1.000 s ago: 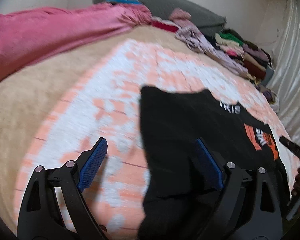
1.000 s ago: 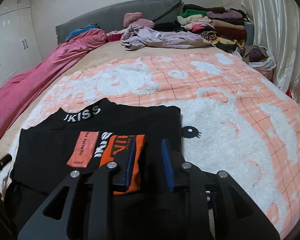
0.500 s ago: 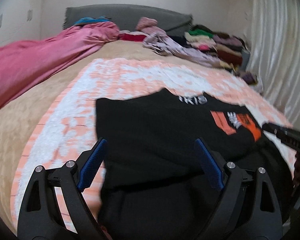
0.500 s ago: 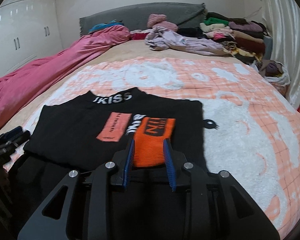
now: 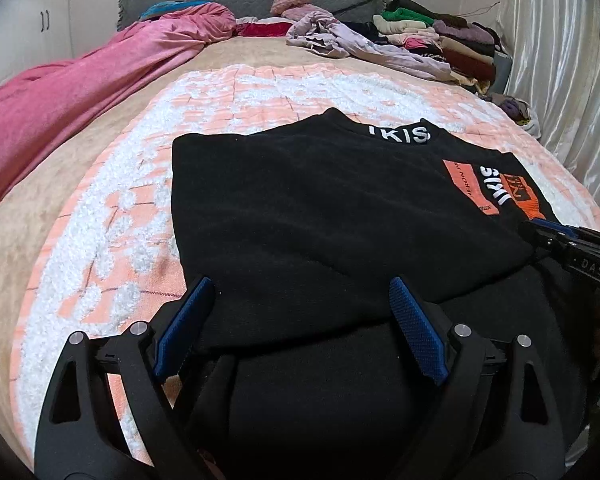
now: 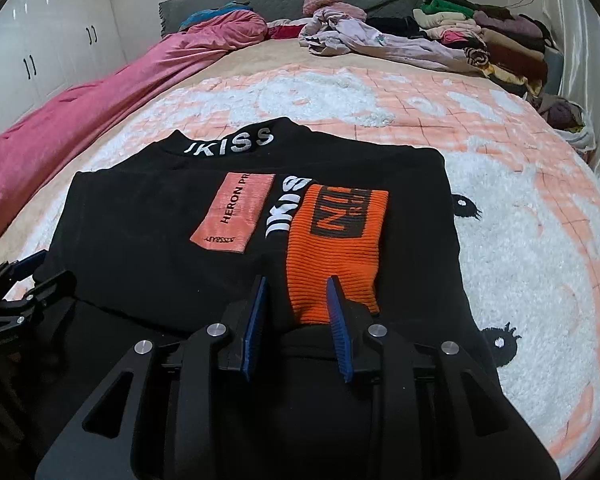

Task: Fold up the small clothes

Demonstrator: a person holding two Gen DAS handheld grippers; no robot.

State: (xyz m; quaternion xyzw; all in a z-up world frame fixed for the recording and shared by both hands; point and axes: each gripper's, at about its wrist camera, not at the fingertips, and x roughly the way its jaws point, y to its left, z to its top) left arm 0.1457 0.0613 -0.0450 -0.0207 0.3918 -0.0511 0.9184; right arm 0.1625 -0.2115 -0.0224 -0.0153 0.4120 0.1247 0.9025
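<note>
Sweater (image 6: 148, 232), black with an orange cuff (image 6: 336, 240), lies partly folded on the blanket (image 6: 520, 220) of the bed, just ahead of both tools. The left hand-held gripper (image 5: 300, 320) stands wide over the near folded edge, gripping nothing. The right hand-held gripper (image 6: 296, 312) is narrow beside the cuff; I cannot tell if it pinches cloth. A shallow bite could catch one layer only, so the fold would open.

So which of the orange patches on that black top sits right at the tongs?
The ribbed bright-orange cuff, between the right tongs; the flat salmon label lies further off.
</note>
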